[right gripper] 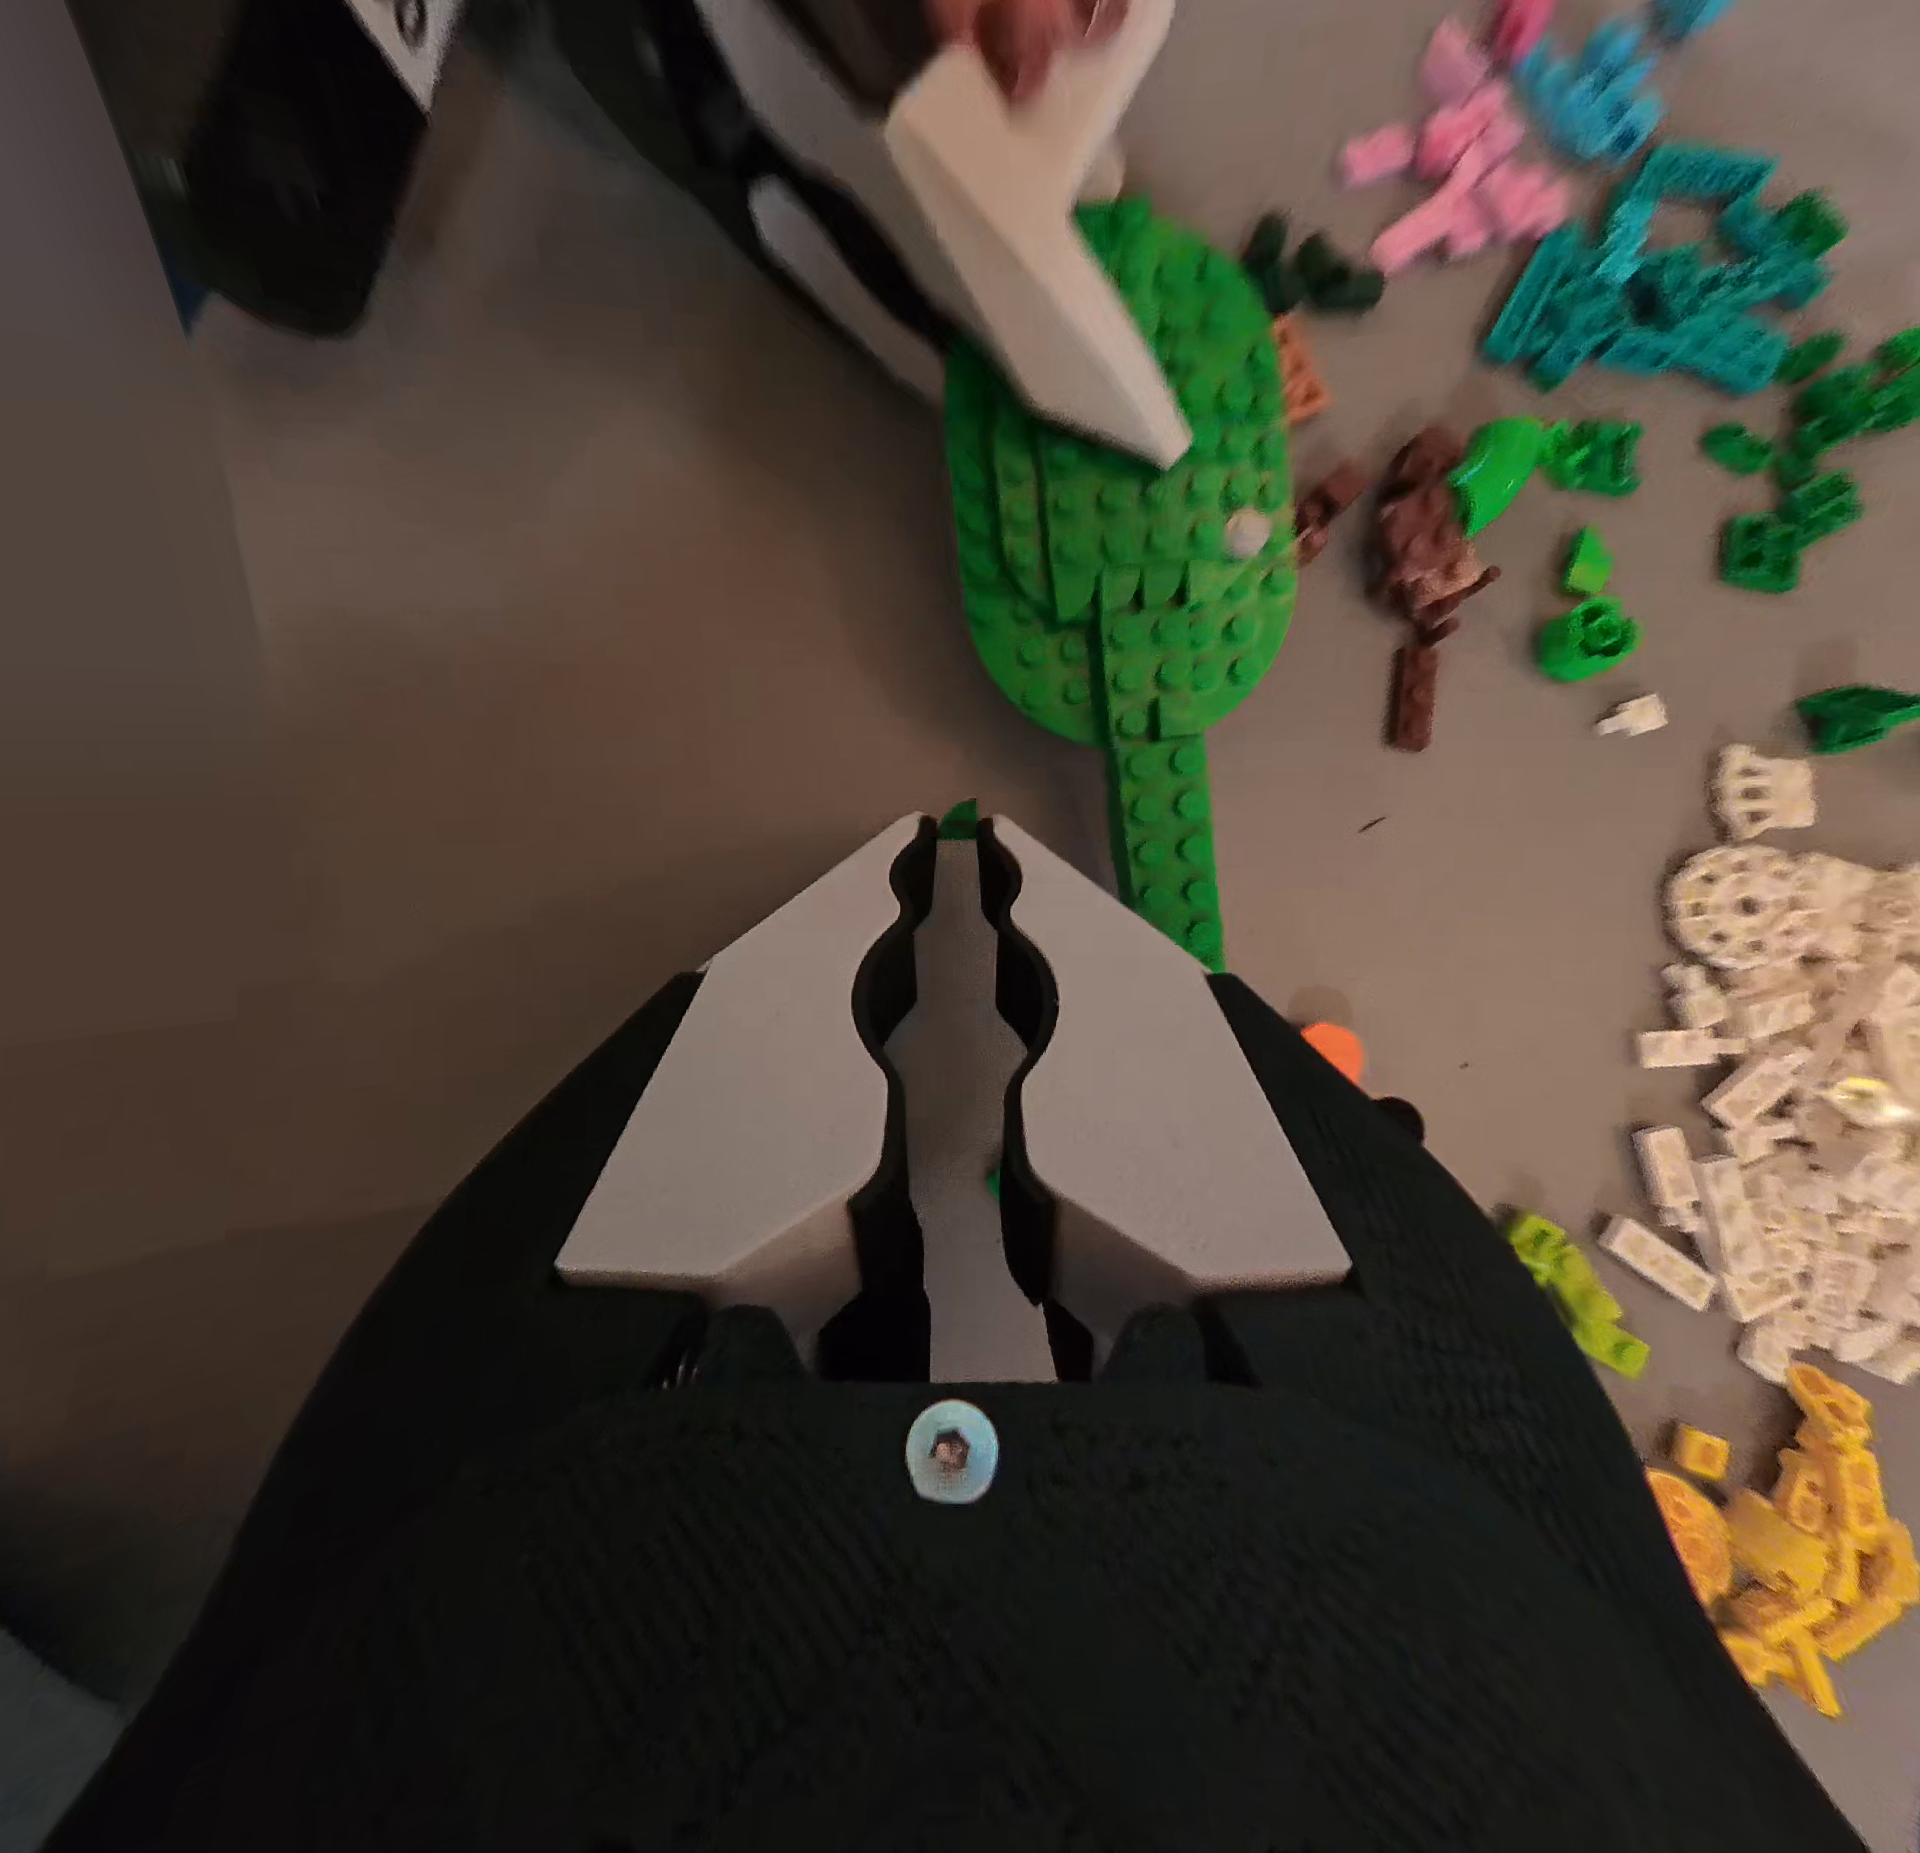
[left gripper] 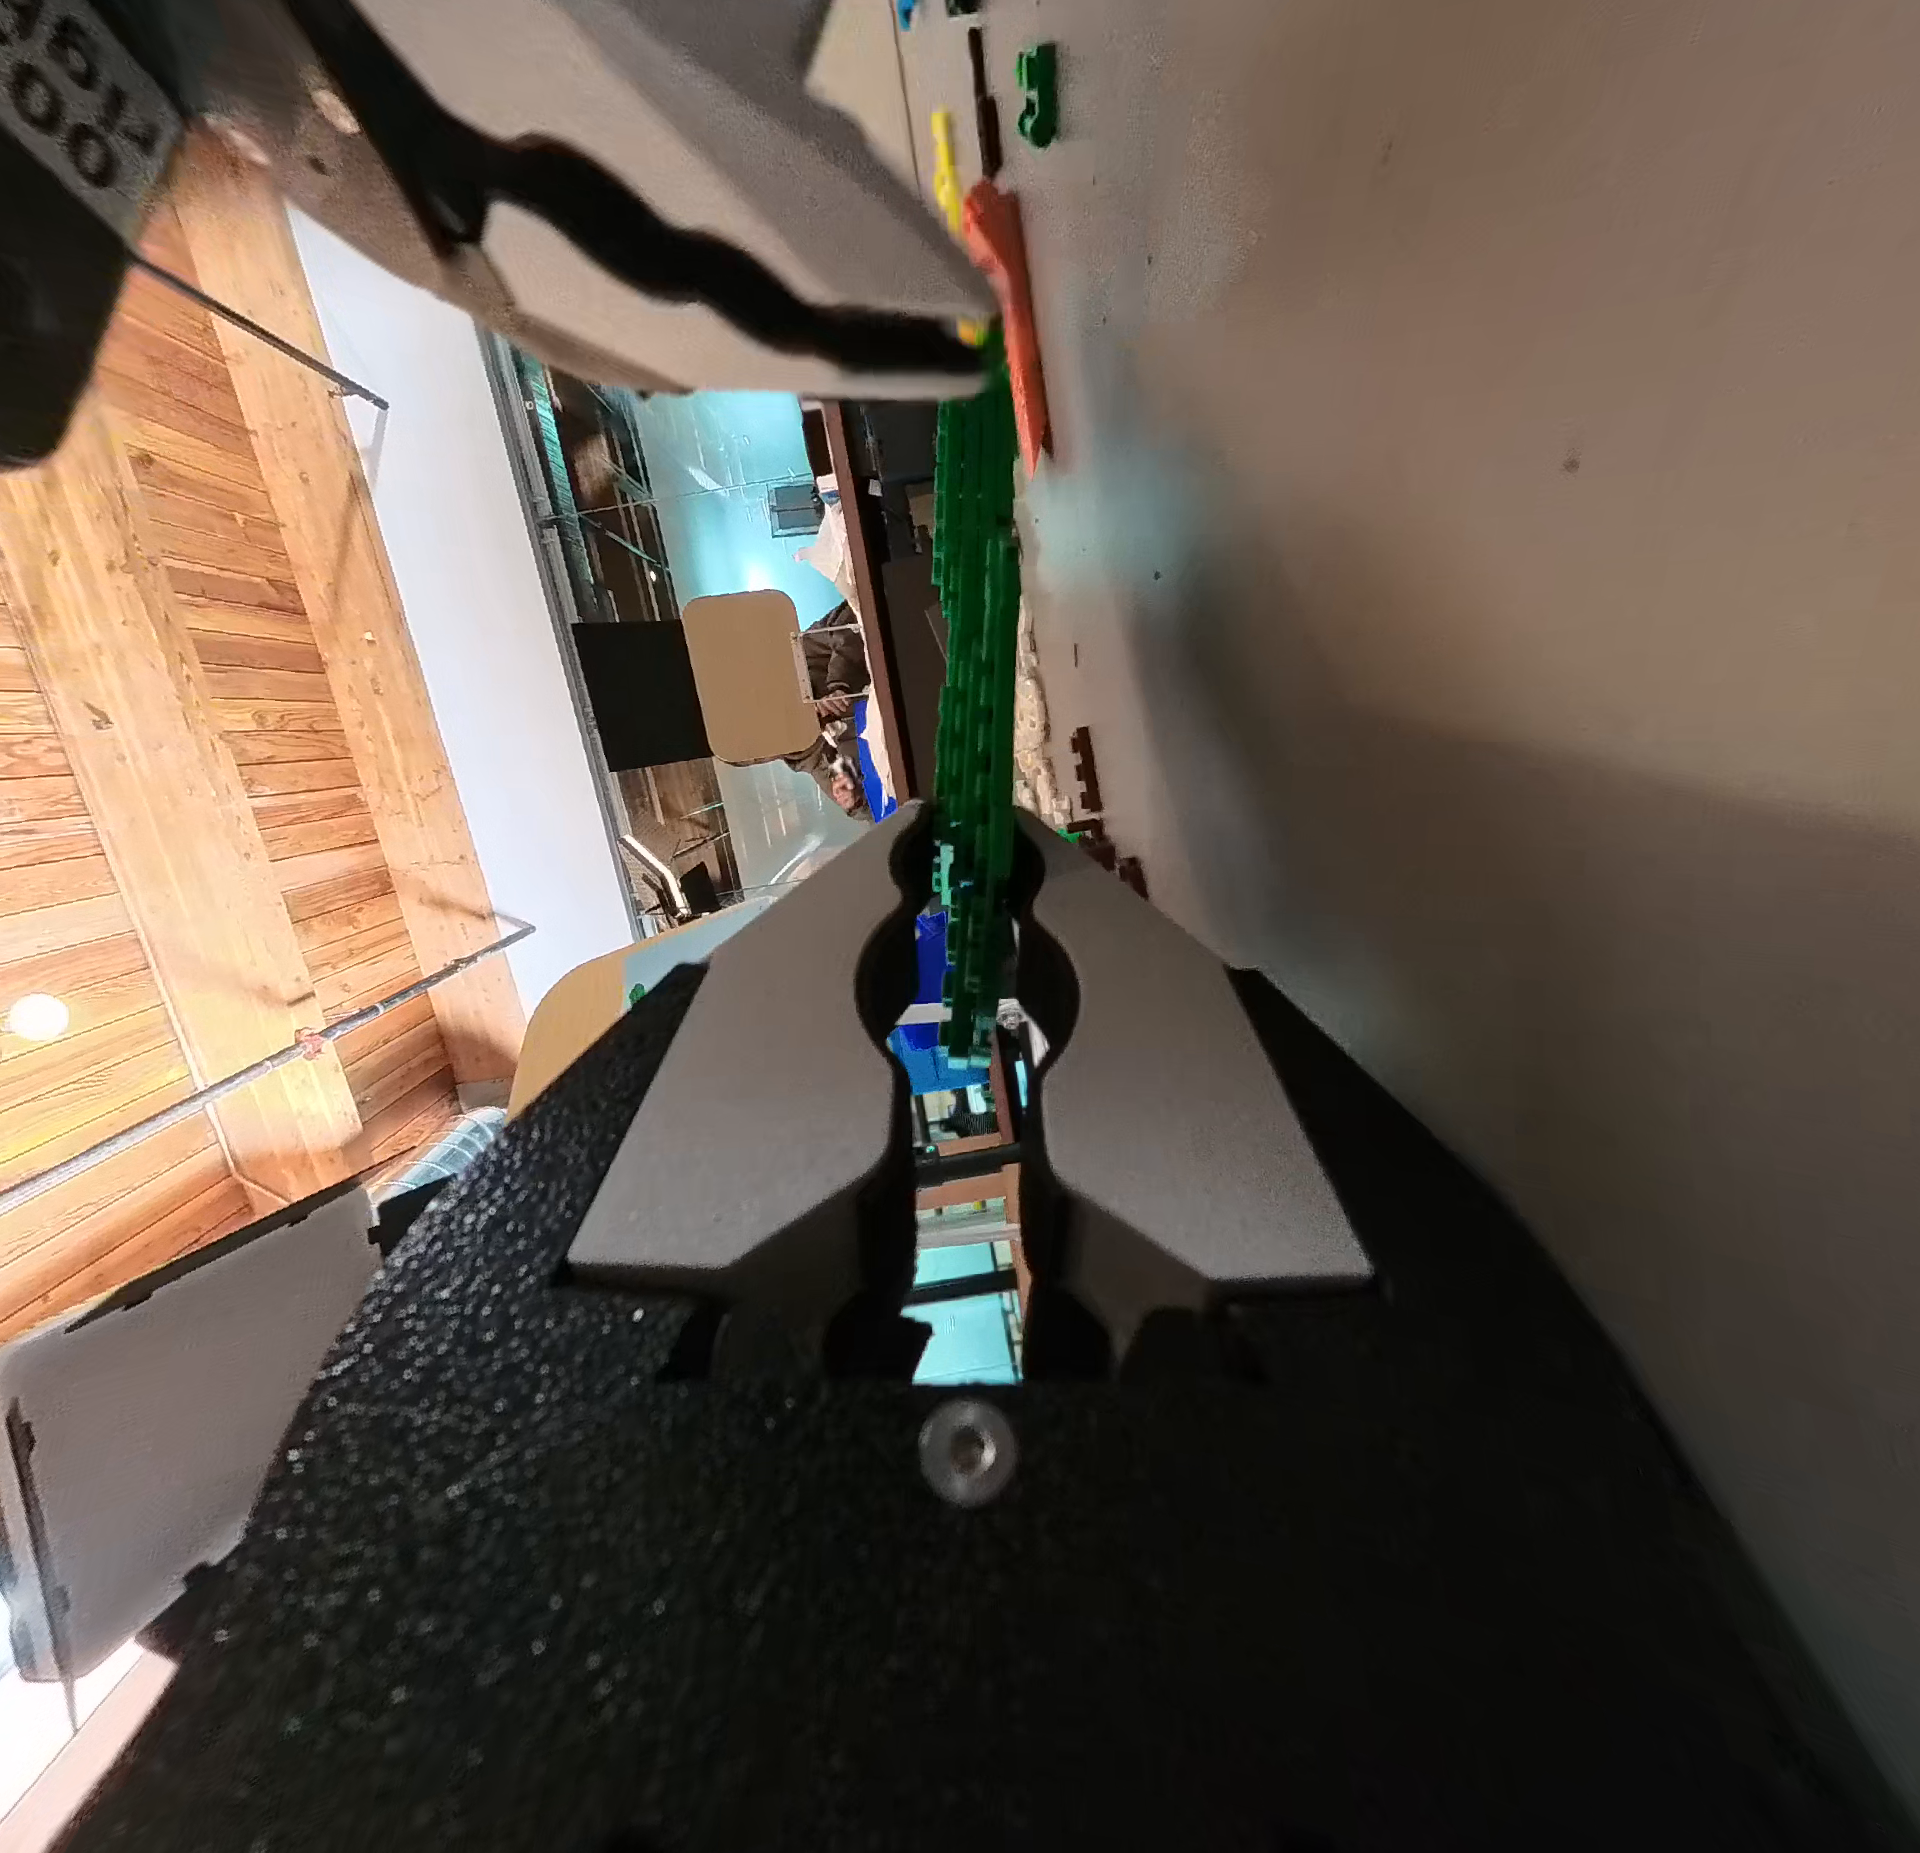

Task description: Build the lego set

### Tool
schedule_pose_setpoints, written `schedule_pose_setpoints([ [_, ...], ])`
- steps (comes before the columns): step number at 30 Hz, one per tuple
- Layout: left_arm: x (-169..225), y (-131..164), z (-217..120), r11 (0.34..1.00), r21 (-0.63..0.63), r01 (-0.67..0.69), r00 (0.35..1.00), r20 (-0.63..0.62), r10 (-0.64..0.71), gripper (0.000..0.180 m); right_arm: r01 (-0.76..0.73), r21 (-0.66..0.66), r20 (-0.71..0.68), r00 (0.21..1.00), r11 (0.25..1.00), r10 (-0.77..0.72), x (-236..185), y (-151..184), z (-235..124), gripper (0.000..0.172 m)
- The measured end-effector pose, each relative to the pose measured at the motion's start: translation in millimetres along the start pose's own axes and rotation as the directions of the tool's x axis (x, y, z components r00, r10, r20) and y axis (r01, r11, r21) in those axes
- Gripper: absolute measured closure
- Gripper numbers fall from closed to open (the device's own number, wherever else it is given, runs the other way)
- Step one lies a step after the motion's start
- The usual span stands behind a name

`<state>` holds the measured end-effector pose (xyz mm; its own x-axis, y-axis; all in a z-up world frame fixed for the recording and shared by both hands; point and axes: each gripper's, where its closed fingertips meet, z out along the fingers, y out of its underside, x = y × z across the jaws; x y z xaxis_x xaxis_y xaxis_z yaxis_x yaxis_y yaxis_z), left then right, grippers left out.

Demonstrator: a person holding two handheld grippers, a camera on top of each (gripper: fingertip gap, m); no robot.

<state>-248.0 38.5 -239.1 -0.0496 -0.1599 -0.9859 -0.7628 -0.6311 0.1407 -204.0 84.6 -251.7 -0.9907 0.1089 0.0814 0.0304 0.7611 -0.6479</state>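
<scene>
Green plate (right gripper: 1143, 577): lying flat on the grey worktop (right gripper: 520, 556), far from any edge in view. Shaped like a big leaf with a long stem, bumpy on top, built from many green strips. One small pale dot near its middle.

Clamped at its rim by the left gripper (left gripper: 971, 837), one finger (right gripper: 1039, 276) over the top and one under. Probably held so to stop it sliding about.

Right gripper (right gripper: 956, 827) just beside the stem, jaws nearly together, pinching a tiny green bit (right gripper: 958, 816) right at the tips. Held that far out, likely so the bit pokes free.

Loose bricks kept in colour piles off to the right of the plate: brown (right gripper: 1423, 546) close by, then teal (right gripper: 1662, 276), pink (right gripper: 1455, 172), white (right gripper: 1787, 1128) and yellow (right gripper: 1797, 1554).
</scene>
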Motion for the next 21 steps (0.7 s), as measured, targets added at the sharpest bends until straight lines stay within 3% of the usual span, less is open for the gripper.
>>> schedule_pose_setpoints([
  [3, -1, -2, 0, 1.0, -0.004, -0.011, 1.0, 0.004, 0.011, 0.171, -0.01, 0.051, -0.114, 0.993, 0.999, 0.016, 16, -17, -10, 0.165],
  [7, -2, -4, -1, 1.0, -0.003, -0.008, 1.0, 0.009, 0.008, 0.171, -0.015, 0.017, -0.203, 0.979, 1.0, 0.018, 27, -19, -10, 0.165],
  [21, -3, -6, -2, 1.0, 0.004, -0.006, 1.0, 0.015, 0.006, 0.171, -0.003, -0.047, -0.215, 0.977, 0.999, -0.007, 26, -15, 1, 0.165],
])
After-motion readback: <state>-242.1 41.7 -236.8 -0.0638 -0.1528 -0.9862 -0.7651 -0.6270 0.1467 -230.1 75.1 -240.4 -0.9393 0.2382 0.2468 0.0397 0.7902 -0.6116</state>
